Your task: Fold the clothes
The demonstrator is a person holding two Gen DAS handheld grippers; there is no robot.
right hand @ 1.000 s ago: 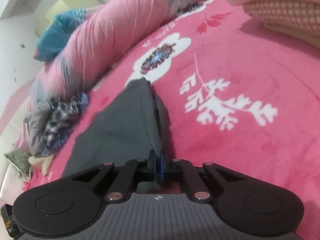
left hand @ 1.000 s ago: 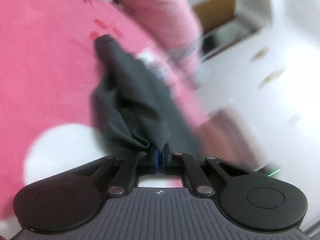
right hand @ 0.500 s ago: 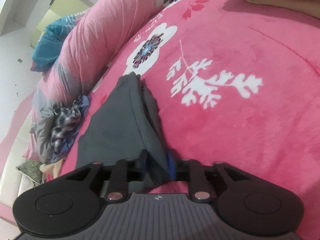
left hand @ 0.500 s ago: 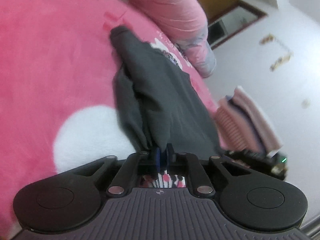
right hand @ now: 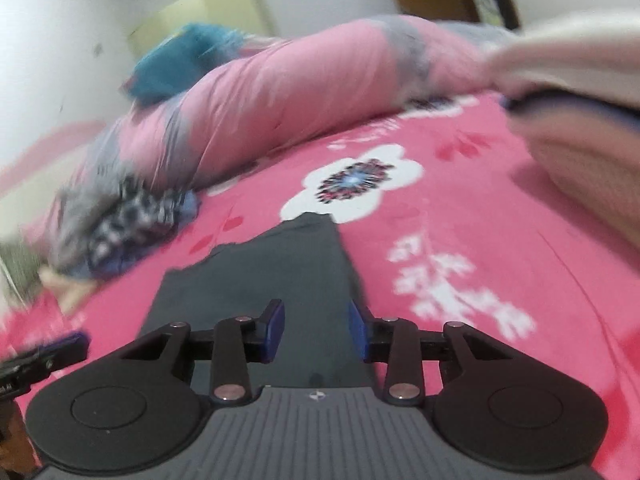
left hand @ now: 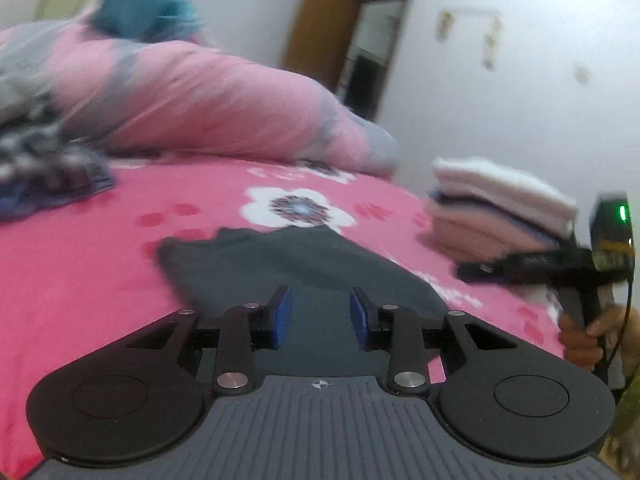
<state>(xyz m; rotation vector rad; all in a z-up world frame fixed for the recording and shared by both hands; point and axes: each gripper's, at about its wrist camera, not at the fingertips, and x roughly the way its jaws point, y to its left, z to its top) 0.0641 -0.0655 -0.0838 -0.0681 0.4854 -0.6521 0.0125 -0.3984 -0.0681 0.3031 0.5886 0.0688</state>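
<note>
Item one, my left jaws [left hand: 319,316]: parted, blue pads [left hand: 282,316] standing clear of each other, having just been opening, nothing between them; the cloth lies below and beyond, not pinched. Item two, my right jaws [right hand: 316,330]: likewise parted and released, pads apart with no fabric clamped, after opening and then easing in slightly. Item three, the dark grey garment [left hand: 304,264]: laid flat on the bed, spread in front of both sets of jaws, its far edge reaching to the white flower printed on the pink blanket [left hand: 80,264]; from the right wrist view the same garment [right hand: 280,276] runs away from me as a long folded panel with a straight right-hand edge. Item four, a rolled pink and grey quilt [left hand: 208,96] along the far side of the bed, with a teal cloth [left hand: 148,8] on top of it, blurred. Item five, a heap of unfolded clothes [right hand: 132,220], checked and blue, lying to the left at the foot of the quilt, apart from the grey garment. Item six, a stack of folded clothes [left hand: 496,208], white over pink, on the bed to the right, well clear of the garment. Item seven, in the left wrist view, my other gripper at the right edge, held by a hand [left hand: 588,336], green light showing. Item eight, a brown door [left hand: 320,20] in the white wall behind.
</note>
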